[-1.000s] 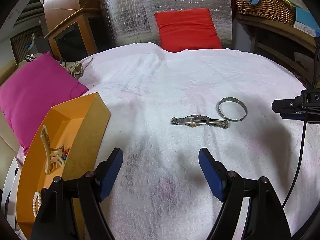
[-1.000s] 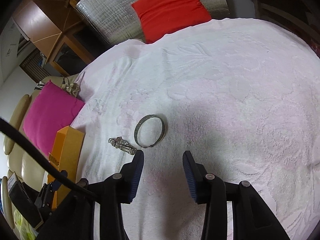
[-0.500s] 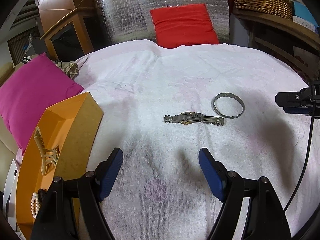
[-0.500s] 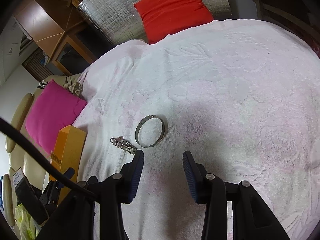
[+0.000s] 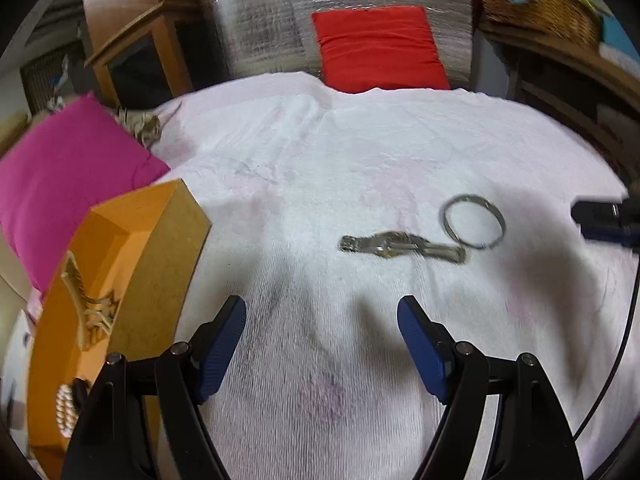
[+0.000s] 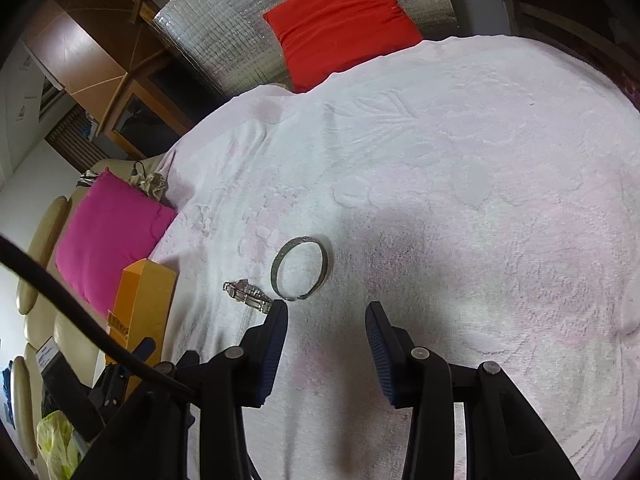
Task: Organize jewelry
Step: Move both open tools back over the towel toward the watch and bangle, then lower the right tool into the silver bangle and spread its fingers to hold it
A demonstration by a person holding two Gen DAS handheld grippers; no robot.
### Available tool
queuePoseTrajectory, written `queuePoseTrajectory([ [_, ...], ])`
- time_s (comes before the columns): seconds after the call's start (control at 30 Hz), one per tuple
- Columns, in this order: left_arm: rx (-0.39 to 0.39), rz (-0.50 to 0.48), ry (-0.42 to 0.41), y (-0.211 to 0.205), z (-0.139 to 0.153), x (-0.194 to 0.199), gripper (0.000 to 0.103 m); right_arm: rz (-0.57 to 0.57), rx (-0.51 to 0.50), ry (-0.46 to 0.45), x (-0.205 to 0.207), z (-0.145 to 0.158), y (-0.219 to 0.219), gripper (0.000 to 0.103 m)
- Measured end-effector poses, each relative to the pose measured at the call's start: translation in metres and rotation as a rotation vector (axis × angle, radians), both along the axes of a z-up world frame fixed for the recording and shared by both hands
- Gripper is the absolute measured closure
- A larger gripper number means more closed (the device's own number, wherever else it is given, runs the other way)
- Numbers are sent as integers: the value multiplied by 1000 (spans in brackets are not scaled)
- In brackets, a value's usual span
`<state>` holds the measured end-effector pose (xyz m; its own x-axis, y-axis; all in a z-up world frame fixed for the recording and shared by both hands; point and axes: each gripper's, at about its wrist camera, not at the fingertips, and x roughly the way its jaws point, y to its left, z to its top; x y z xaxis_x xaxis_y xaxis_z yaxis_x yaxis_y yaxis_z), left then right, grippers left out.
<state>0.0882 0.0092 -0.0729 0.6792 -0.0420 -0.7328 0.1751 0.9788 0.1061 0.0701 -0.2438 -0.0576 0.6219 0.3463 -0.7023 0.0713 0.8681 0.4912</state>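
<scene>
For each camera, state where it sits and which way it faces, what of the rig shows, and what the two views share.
Left wrist: rides the left gripper, angled down over the white towel; sees the orange tray at left, watch and bangle ahead; its own open blue fingers show, with the right gripper's tip at the right edge.
Right wrist: rides the right gripper, angled down, tilted; bangle just ahead; open fingers and a cable show.
Shared: watch, bangle, tray, towel, red cushion, pink cushion.
</scene>
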Motion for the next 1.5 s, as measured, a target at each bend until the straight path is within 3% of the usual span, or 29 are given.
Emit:
queuePoseTrajectory([
  [0.2, -165, 75, 69, 21, -8, 36, 24, 11, 15, -15, 9, -1, 8, 59],
  [0.37, -195, 115, 90, 28, -14, 47, 24, 19, 7, -16, 20, -8, 17, 59],
  [0.7, -147, 106, 96, 25, -15, 44, 24, -5, -104, 14, 56, -28, 36, 72],
  [0.83, -123, 100, 106, 22, -18, 43, 24, -2, -203, 19, 61, -34, 49, 89],
  [0.93, -112, 88, 102, 19, -18, 41, 24, -6, -247, 8, 60, -35, 53, 96],
  [1.13, -103, 78, 96, 16, -16, 39, 24, -33, -265, -2, 53, -27, 43, 98],
  [1.37, -92, 83, 96, 14, -15, 38, 24, -21, -196, -6, 46, -22, 32, 97],
  [1.5, -76, 73, 88, 13, -15, 36, 24, -6, -162, 11, 50, -24, 37, 87],
])
